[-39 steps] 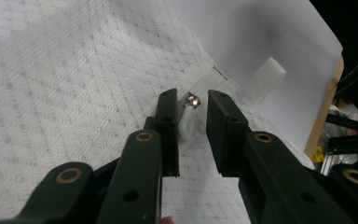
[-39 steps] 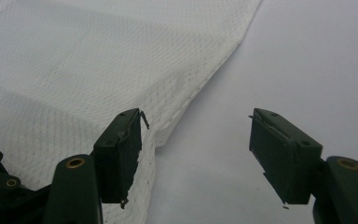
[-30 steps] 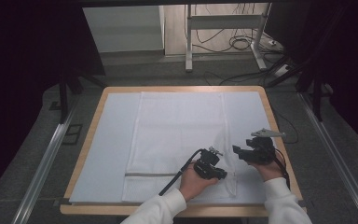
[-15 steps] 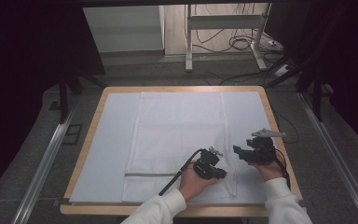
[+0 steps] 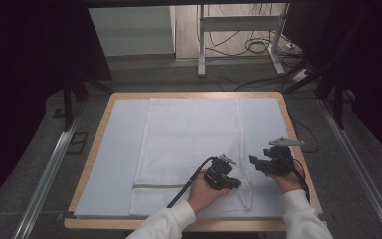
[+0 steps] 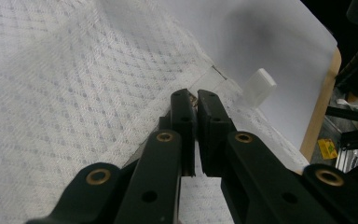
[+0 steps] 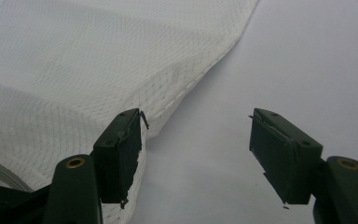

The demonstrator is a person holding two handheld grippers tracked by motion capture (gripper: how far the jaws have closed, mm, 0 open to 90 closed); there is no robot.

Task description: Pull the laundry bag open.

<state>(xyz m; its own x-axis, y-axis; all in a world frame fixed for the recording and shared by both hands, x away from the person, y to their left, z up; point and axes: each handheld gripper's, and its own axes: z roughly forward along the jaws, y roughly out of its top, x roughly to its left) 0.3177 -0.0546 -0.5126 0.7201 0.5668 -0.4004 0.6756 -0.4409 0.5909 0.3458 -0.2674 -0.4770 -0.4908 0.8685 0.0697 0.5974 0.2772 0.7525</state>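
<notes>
White mesh bag (image 5: pixel 189 144) mid-frame: left gripper (image 6: pixel 191 109) just pinched shut on its edge, right gripper (image 7: pixel 196 140) gaping, empty.

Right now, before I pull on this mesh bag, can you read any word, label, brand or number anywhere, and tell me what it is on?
No text can be read anywhere.
Yellow tag below the table edge: it may bear print, but it is too small and blurred to read.
White mesh bag: no print visible.
White tab at the bag's corner: blank.
Left gripper and right gripper: no markings.
</notes>
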